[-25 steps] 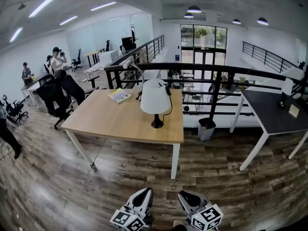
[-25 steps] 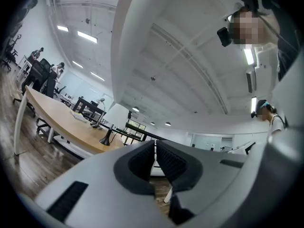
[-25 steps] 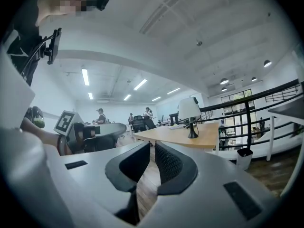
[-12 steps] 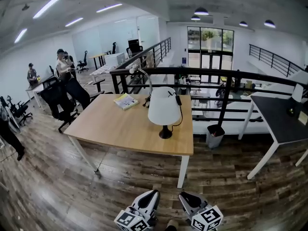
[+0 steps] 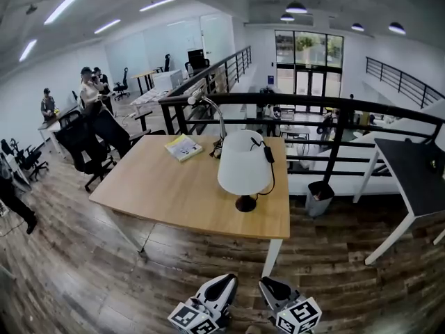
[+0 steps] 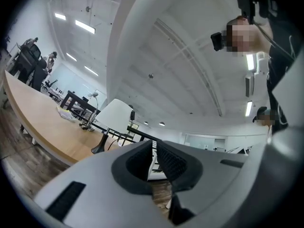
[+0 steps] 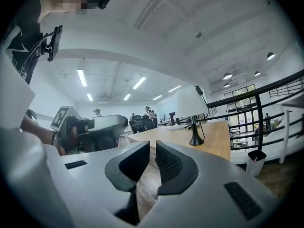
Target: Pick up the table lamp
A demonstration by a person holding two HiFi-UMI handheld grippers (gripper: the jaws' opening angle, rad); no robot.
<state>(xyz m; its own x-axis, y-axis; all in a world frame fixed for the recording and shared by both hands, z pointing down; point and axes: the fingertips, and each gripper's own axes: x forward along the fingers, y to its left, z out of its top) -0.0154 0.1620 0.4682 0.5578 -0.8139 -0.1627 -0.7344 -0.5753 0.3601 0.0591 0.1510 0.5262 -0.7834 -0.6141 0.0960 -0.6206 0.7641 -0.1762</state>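
While two grippers (image 6: pixel 154 145) (image 7: pixel 152 145) hang closed, one white-shaded table lamp (image 5: pixel 243 164), one booklet (image 5: pixel 183 147).

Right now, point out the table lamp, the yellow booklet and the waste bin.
table lamp (image 5: pixel 243 164): head view, middle of the white shade.
yellow booklet (image 5: pixel 183 147): head view, its cover.
waste bin (image 5: pixel 318 203): head view, its side wall.

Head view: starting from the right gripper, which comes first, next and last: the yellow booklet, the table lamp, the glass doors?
1. Table lamp, on the table's near side, closest to the right gripper.
2. Yellow booklet, at the table's back left.
3. Glass doors, far back past the railing.
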